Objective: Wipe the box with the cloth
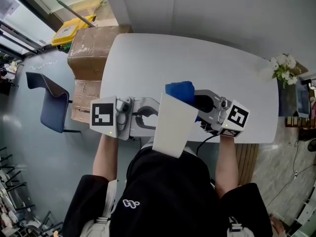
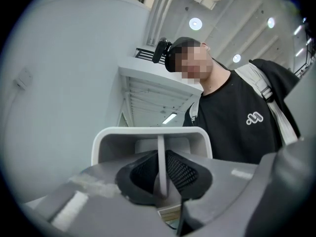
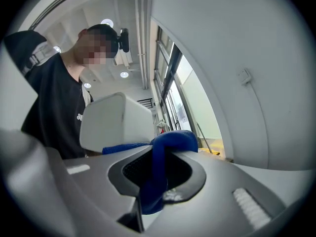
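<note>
At centre-left of the head view, over the near edge of a white table point(image 1: 148, 63), the left gripper point(image 1: 148, 118) pinches its jaws tight on a thin wall of the white box point(image 1: 173, 125), which is tilted at mid-frame. Just to the right, the right gripper point(image 1: 200, 105) is clamped on the blue cloth point(image 1: 180, 90), which lies against the box's upper end.

White open box point(image 1: 173, 127) tilted in the air, bunched blue cloth point(image 1: 178, 91) touching its far end
</note>
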`<state>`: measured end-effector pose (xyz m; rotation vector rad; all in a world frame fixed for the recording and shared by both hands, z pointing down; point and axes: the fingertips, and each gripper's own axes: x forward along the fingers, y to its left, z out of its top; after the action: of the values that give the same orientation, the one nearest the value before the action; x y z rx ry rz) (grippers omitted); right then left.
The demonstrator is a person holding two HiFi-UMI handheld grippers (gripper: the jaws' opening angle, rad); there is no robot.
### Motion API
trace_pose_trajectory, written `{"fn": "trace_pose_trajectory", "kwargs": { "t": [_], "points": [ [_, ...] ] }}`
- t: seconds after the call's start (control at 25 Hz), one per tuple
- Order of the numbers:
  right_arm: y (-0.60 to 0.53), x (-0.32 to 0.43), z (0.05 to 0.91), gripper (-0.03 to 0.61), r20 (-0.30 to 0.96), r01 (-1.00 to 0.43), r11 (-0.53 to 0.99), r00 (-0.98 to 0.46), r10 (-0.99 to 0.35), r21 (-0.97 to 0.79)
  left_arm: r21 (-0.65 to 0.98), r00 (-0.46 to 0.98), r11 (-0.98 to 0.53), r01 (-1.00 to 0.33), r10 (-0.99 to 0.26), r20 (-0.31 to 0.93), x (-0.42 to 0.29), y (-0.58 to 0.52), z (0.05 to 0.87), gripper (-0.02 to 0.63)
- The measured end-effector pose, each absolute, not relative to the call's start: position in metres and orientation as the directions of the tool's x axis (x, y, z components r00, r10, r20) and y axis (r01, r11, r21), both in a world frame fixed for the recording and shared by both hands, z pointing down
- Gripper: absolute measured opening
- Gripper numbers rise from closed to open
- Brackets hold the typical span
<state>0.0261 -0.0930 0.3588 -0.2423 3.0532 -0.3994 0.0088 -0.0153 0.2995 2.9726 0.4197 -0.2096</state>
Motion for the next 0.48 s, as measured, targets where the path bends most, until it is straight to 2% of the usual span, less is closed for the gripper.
{"fn": "trace_pose_trajectory", "kwargs": {
  "t": [0.28,0.48],
  "points": [
    [-0.064,0.006,0.367,0.054,-0.006,-0.105,0.95,-0.994,-0.112,-0.294,0.115,0.981,-0.983,0.146,0.129,-0.145,0.001,-0.052,0.3,0.052],
    [-0.047,-0.002,0.358,0.054,-0.04,-0.062,0.956,-0.996,-0.076,-0.288,0.126,0.976,-0.987,0.099,0.072,-0.203,-0.01,-0.077,0.294,0.052]
  ]
}}
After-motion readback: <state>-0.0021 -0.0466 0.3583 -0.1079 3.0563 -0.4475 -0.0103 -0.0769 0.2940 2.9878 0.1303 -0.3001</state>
